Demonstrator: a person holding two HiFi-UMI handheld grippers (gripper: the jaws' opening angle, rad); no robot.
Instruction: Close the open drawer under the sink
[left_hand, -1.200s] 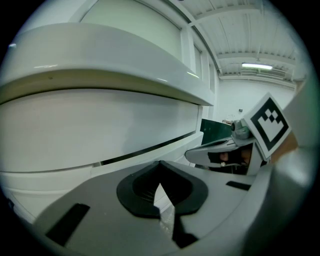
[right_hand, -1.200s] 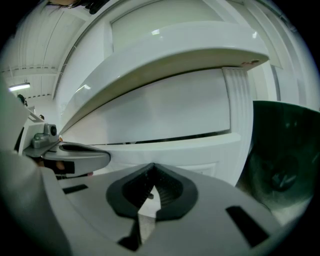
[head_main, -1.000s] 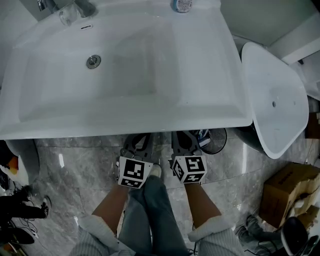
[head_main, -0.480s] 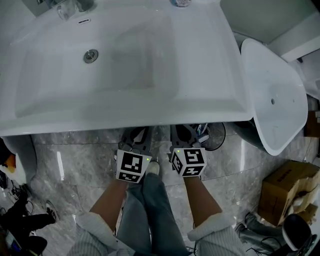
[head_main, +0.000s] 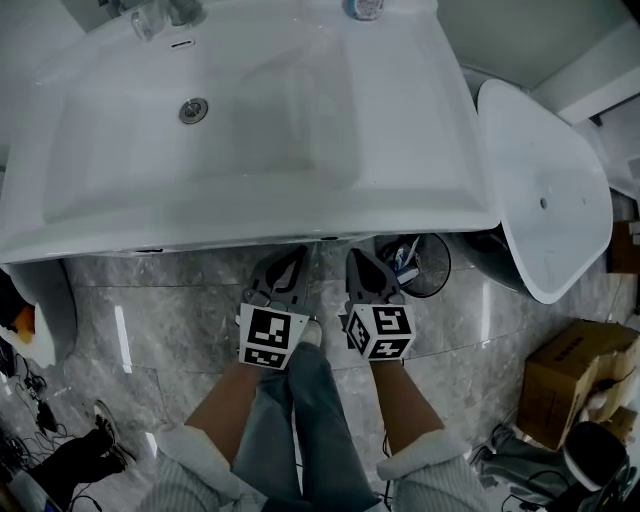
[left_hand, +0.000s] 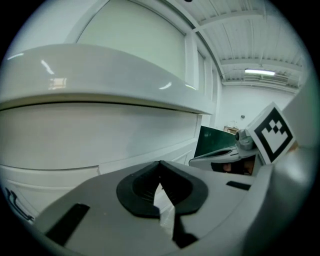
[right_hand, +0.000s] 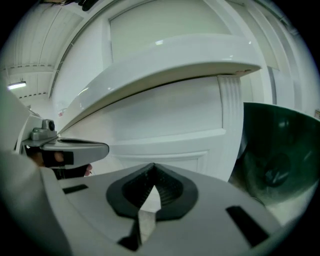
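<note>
From above, the white sink (head_main: 420, 210) hides the drawer beneath it. The white drawer front (left_hand: 100, 142) fills the left gripper view under the sink's overhanging rim. It shows again in the right gripper view (right_hand: 165, 117), where it looks level with the fluted cabinet post beside it. My left gripper (head_main: 290, 258) and right gripper (head_main: 358, 258) hang side by side just in front of the sink's front edge, pointing at the cabinet. Both are shut with nothing between them, their tips a short way off the drawer front: left gripper (left_hand: 160, 165), right gripper (right_hand: 152, 167).
A second white basin (head_main: 545, 190) leans at the right. A dark waste bin (head_main: 418, 265) stands under the sink's right corner and is close on the right in the right gripper view (right_hand: 280, 160). A cardboard box (head_main: 580, 385) sits on the marble floor. The person's legs are right behind the grippers.
Both grippers have drawn back a little from under the sink's rim, so their tips now show in front of the edge. They stay shut.
</note>
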